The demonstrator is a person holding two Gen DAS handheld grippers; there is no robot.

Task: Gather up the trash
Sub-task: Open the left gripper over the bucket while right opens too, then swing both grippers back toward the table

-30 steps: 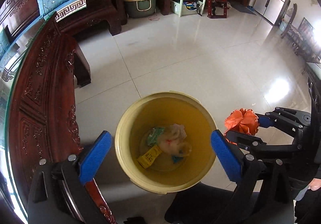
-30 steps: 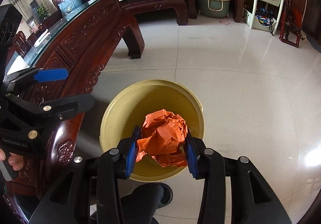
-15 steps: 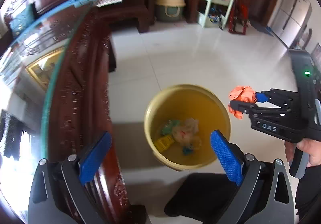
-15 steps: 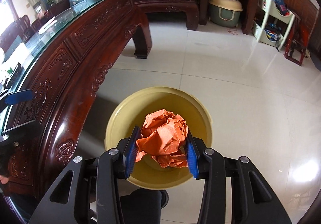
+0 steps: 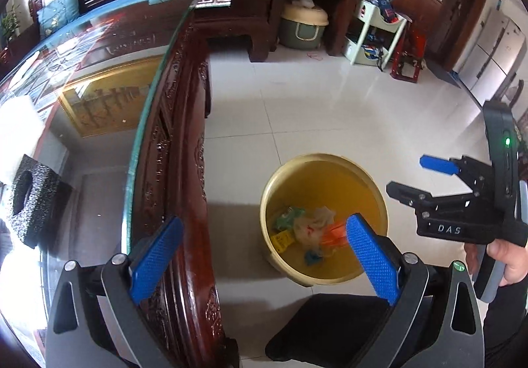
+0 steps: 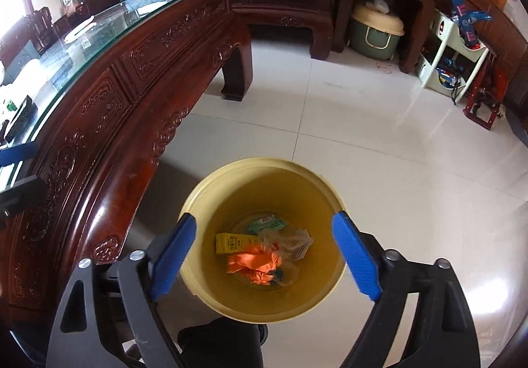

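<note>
**Orange paper in the bin, both grippers empty**

My right gripper (image 6: 265,254) has just been opening: its blue pads (image 6: 354,259) now stand wide, one at 9 o'clock and one at 3 o'clock of the bin's mouth, with nothing between them. The crumpled orange paper (image 6: 255,264) lies loose at the bottom of the yellow bin (image 6: 264,170), directly below the gap, resting against a clear plastic bag (image 6: 290,241) at its 1 o'clock and a yellow carton (image 6: 231,242) at its 10 o'clock. A green wrapper (image 6: 265,223) sits at 12 o'clock of the heap.

From the left wrist view I see that same right gripper (image 5: 419,178) from the side at 3 o'clock, angled down toward the bin (image 5: 325,160), fingers spread, with a hand (image 5: 503,254) wrapped round its handle at the lower right edge.

My left gripper (image 5: 264,255) is also released and empty, tilted steeply down. Its left pad (image 5: 155,255) hangs over the glass edge of the carved wooden table (image 5: 184,170) at 7 o'clock; its right pad sits in front of the bin's near side at 5 o'clock, covering part of the orange paper (image 5: 333,234). The bin stands on the pale tiled floor (image 5: 297,104), just beside the table, toward 4 o'clock of it. A black foam block (image 5: 31,203) rests on the glass at 9 o'clock.
</note>
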